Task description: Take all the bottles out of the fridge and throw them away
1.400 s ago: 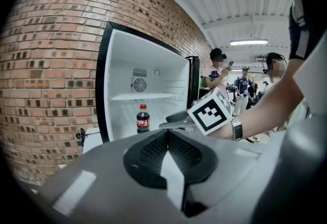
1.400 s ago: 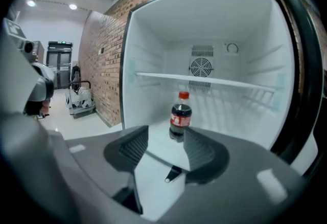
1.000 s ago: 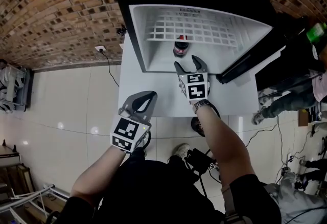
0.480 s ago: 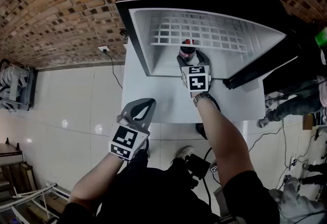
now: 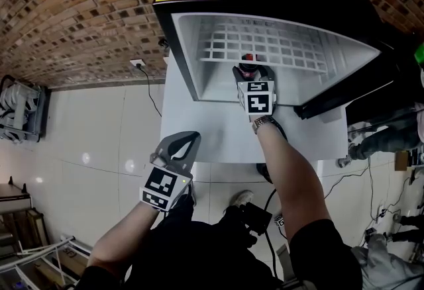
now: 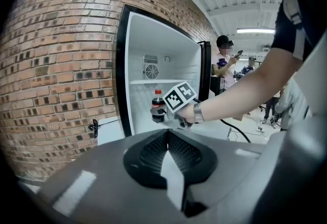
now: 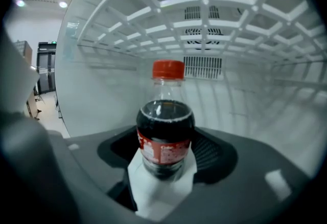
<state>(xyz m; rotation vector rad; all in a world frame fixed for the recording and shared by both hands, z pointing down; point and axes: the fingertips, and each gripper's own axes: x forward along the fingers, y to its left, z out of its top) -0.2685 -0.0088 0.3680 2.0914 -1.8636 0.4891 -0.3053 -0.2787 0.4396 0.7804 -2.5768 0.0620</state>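
Observation:
A cola bottle (image 5: pixel 249 62) with a red cap stands upright on the floor of the open fridge (image 5: pixel 192 44), under its wire shelf (image 5: pixel 265 44). My right gripper (image 5: pixel 252 71) reaches into the fridge with one jaw on each side of the bottle (image 7: pixel 164 131). Its jaws have just been closing, and a little room still shows between the pads and the bottle. My left gripper (image 5: pixel 185 140) hangs in front of the white stand, shut on nothing. From the left gripper view, the bottle (image 6: pixel 158 105) and the right gripper (image 6: pixel 162 111) show inside the fridge.
The fridge sits on a white stand (image 5: pixel 199 130) against a brick wall. Its black door (image 5: pixel 344 93) swings open to the right. A wall socket with a cable (image 5: pixel 137 63) is at the left. People (image 5: pixel 377 136) stand at the right, with cables on the tiled floor.
My right gripper has moved forward into the fridge until its jaws stand on either side of the bottle. The left gripper has stayed in front of the stand.

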